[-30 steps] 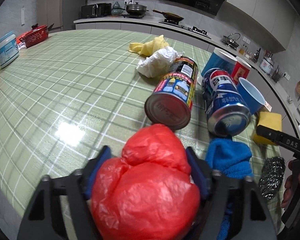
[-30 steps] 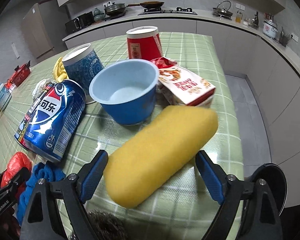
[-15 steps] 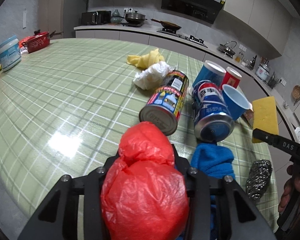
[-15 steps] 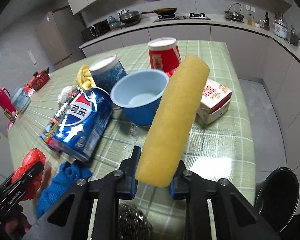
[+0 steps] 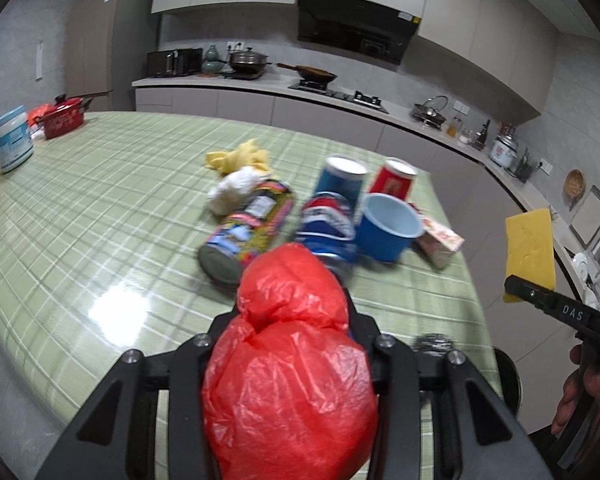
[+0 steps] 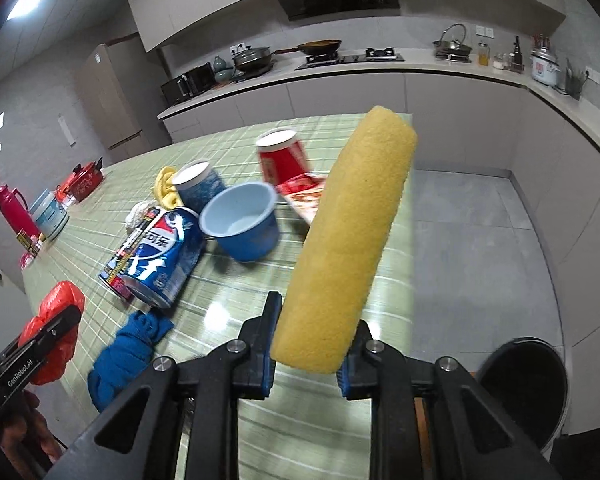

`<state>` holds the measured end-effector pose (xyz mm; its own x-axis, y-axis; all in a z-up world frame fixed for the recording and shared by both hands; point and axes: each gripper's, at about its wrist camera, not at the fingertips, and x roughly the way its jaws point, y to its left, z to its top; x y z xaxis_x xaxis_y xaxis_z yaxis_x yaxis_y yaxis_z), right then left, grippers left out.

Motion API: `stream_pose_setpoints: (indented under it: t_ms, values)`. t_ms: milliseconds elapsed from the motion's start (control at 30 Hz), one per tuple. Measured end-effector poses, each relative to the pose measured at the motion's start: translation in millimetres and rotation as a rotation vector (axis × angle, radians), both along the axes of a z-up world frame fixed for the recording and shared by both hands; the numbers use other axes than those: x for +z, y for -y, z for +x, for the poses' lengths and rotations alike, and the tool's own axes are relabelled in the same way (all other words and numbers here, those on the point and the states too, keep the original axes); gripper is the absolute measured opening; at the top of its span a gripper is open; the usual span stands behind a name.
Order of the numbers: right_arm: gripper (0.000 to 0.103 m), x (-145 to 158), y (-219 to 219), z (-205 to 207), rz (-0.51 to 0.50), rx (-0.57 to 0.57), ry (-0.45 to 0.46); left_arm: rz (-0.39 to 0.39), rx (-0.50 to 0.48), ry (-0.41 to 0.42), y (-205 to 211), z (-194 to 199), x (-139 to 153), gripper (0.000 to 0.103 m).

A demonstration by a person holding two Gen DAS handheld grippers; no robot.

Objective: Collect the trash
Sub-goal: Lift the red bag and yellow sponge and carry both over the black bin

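Both pieces gripped and lifted off the worktop (image 5: pixel 100 208).
A second ago both grippers stood spread; now the left gripper (image 5: pixel 288 344) pinches the red plastic bag (image 5: pixel 288 380) and the right gripper (image 6: pixel 306 348) pinches the yellow sponge (image 6: pixel 352 248), both airborne. The black bin (image 6: pixel 524 384) is likely next; cans and cups remain.

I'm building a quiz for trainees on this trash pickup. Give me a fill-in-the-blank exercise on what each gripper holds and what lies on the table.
1. The left gripper is shut on a crumpled ____ plastic bag.
2. The right gripper is shut on a yellow ____.
3. The Pepsi can on the green table lies on its ____.
4. The blue cup is tilted, its mouth ____.

Missing words: red; sponge; side; empty
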<state>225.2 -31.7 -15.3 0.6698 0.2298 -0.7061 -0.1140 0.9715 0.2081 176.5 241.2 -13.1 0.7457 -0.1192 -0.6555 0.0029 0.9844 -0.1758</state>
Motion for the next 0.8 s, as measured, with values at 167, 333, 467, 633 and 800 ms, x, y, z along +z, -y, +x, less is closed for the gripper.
stream_pose_setpoints:
  t_ms: [167,333,467,633,800]
  values:
    - [0.025,3,46,-18,-0.011,-0.035,-0.004,-0.005,-0.048,0.011,38,-4,4,0.041]
    - [0.025,0,101,-40,-0.017,-0.094,-0.022,-0.005,-0.129,0.014,89,-6,4,0.041]
    - [0.025,-4,139,-55,-0.028,-0.134,-0.039,-0.009,-0.197,0.01,136,-8,2,0.041]
    - [0.025,-18,185,-73,-0.044,-0.165,-0.082,-0.01,-0.289,-0.006,197,-14,-7,0.041]
    - [0.025,-35,225,-90,-0.053,-0.19,-0.12,-0.011,-0.355,-0.031,246,-17,-19,0.041]
